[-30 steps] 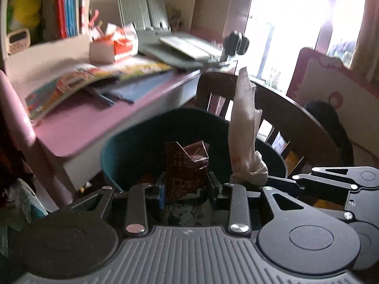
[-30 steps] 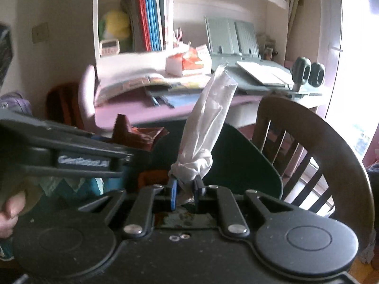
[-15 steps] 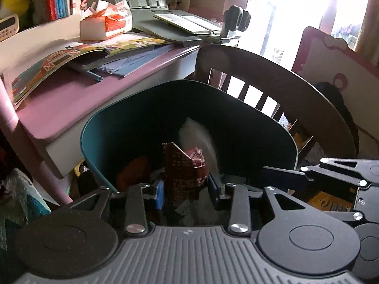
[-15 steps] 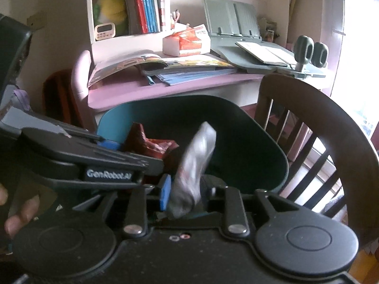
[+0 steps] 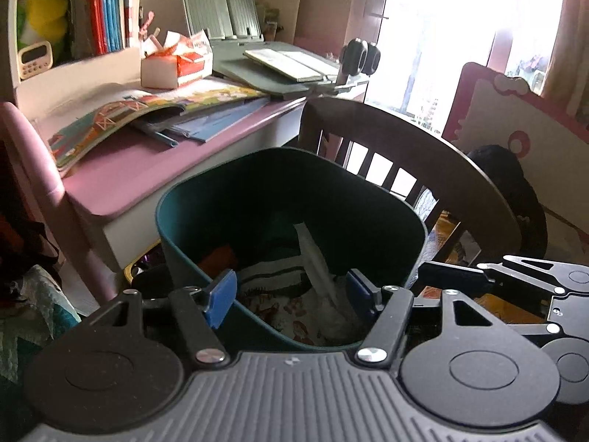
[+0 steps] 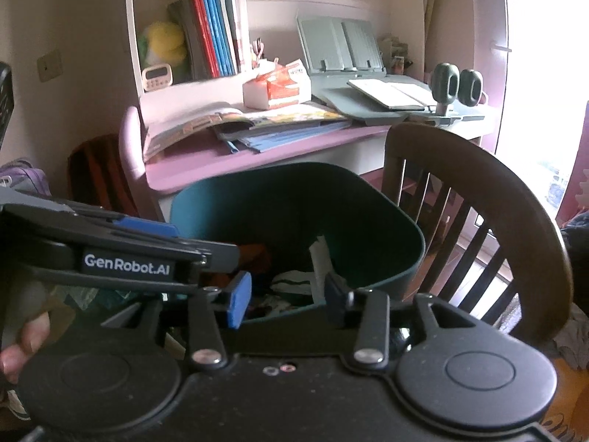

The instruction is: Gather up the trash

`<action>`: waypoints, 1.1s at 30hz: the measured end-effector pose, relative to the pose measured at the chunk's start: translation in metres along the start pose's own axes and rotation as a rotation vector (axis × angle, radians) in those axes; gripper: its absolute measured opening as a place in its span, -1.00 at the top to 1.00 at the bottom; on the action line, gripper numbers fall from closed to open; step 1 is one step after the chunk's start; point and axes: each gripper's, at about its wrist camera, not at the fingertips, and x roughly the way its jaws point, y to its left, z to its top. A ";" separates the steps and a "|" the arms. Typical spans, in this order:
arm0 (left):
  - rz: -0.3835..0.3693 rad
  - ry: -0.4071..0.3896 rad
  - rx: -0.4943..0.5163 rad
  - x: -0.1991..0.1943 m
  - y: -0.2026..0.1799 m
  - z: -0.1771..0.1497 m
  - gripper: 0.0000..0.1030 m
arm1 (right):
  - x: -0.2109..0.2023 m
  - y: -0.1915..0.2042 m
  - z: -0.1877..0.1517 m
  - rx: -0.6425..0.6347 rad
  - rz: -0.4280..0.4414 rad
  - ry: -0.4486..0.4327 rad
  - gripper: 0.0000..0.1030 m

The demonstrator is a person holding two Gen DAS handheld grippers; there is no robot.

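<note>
Daylight from a window on the right floods a small study corner. A pink surface carries open picture books, a tissue box and a grey book stand. A dark wooden chair stands beside it.

A teal trash bin sits directly below both tools. Inside it lie a white crumpled wrapper, an orange-red scrap and patterned paper near the bottom.

Left hand-held gripper: jaws have just been opening; blue pads stand well apart over the bin mouth, with nothing between them.

Right hand-held gripper: jaws have just been opening; pads likewise apart and empty. The white wrapper is visible beyond them, inside the bin. A person's fingers show at the left edge of the right wrist view, behind the left tool.

Judged status: both pieces appear deposited; the release step looks complete.

Hazards from this position:
- The two tools sit close together. Withdrawing both at once could knock one against the other.
- The lowered finger tips are near the bin rim. A sideways pull could catch the rim and tip the bin, spilling its contents.
- The white wrapper stands tall against the inner wall. A passing pad could drag it back out.
- The chair back is just beside the bin on the right; a wide retreat could strike it.
</note>
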 end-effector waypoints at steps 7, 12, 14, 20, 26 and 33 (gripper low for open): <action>-0.001 -0.052 0.012 -0.039 0.002 -0.011 -0.27 | -0.038 0.005 -0.003 0.018 -0.009 -0.054 0.12; -0.009 -0.080 0.010 -0.065 0.007 -0.022 -0.27 | -0.062 0.009 -0.005 0.044 -0.006 -0.095 0.05; -0.008 -0.087 0.016 -0.074 0.009 -0.026 -0.32 | -0.073 0.012 -0.007 0.053 0.006 -0.115 0.00; -0.024 -0.113 0.016 -0.097 0.012 -0.042 -0.39 | -0.098 0.023 -0.013 0.060 0.029 -0.157 -0.05; -0.058 -0.149 0.005 -0.118 0.012 -0.054 -0.60 | -0.117 0.032 -0.019 0.066 0.047 -0.188 -0.08; -0.076 -0.175 0.006 -0.132 0.009 -0.064 -0.66 | -0.134 0.040 -0.028 0.067 0.073 -0.218 -0.08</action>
